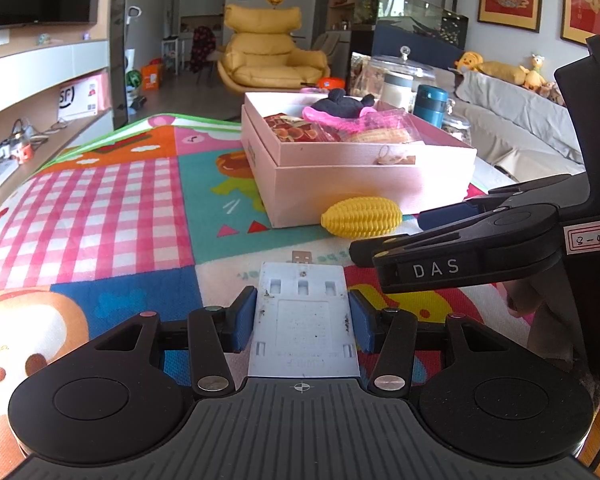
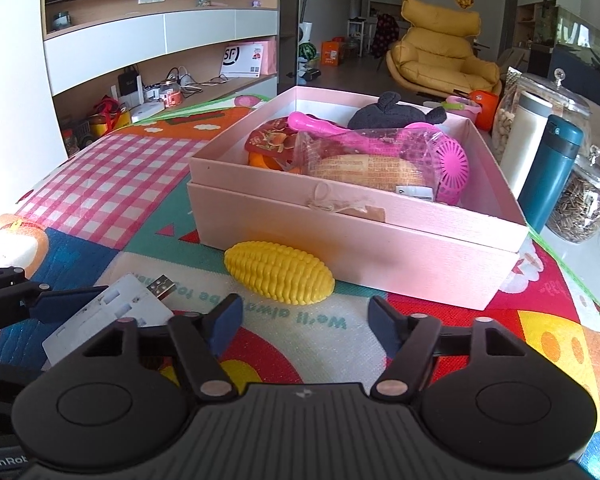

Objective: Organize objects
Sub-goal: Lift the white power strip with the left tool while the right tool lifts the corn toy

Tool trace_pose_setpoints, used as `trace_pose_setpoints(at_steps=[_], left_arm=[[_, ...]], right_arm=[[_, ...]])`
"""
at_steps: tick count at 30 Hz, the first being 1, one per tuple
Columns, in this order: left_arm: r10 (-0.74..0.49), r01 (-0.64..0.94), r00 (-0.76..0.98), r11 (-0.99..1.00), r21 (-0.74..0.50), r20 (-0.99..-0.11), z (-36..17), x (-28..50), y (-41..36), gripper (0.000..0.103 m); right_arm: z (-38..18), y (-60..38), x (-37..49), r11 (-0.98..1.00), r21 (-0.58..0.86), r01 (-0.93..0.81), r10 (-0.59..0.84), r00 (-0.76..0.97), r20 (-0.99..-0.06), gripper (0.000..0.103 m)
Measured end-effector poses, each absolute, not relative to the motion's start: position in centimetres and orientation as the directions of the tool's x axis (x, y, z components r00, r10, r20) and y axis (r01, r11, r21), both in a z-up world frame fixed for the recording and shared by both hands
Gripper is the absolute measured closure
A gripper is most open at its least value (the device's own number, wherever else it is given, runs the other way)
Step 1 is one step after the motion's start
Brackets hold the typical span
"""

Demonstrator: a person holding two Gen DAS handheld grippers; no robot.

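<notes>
Ahead of both grippers sits the open pink cardboard box [image 2: 352, 240] (already crammed with toys). Yellow ribbed plastic corn [image 2: 279, 274] lies against it, beyond the right gripper [image 2: 304, 322], whose fingers are spread. The left gripper [image 1: 302, 320] clamps a flat white USB card [image 1: 303, 320].

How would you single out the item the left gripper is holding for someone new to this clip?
Find the open pink box on the colourful play mat; a yellow toy corn lies against its front wall. Nearer the camera, the left gripper clamps a flat white card-shaped device, the only item with a USB plug.
</notes>
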State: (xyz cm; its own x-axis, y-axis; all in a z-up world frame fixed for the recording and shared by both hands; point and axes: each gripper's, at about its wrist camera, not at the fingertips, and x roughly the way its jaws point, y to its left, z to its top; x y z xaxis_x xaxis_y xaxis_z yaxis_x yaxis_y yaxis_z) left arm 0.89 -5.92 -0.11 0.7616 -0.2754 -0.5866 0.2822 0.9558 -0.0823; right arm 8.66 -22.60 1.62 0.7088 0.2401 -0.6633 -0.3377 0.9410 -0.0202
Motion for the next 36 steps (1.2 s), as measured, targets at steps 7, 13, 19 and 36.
trace_pose_setpoints(at_steps=[7,13,19,36], left_arm=[[-0.276,0.282,0.762,0.956,-0.083,-0.586,-0.1,0.9,-5.9,0.050],[-0.275,0.282,0.762,0.956,-0.081,-0.587,-0.1,0.9,-5.9,0.050],[-0.276,0.282,0.762,0.956,-0.083,-0.586,-0.1,0.9,-5.9,0.050],[-0.282,0.279,0.762,0.955,-0.097,-0.583,-0.2,0.9,-5.9,0.050]], right_arm=[[1.7,-23.1,8.4,0.960,-0.036,-0.277,0.188,0.735,-0.652,0.029],[1.7,-23.2,8.1,0.950,-0.038,-0.309,0.207,0.720,-0.663,0.029],[1.7,-21.7,9.3,0.935,-0.010,-0.354,0.255,0.693,-0.674,0.027],[2.7,-22.9,6.9,0.921,-0.050,-0.386,0.265,0.715,-0.647,0.052]])
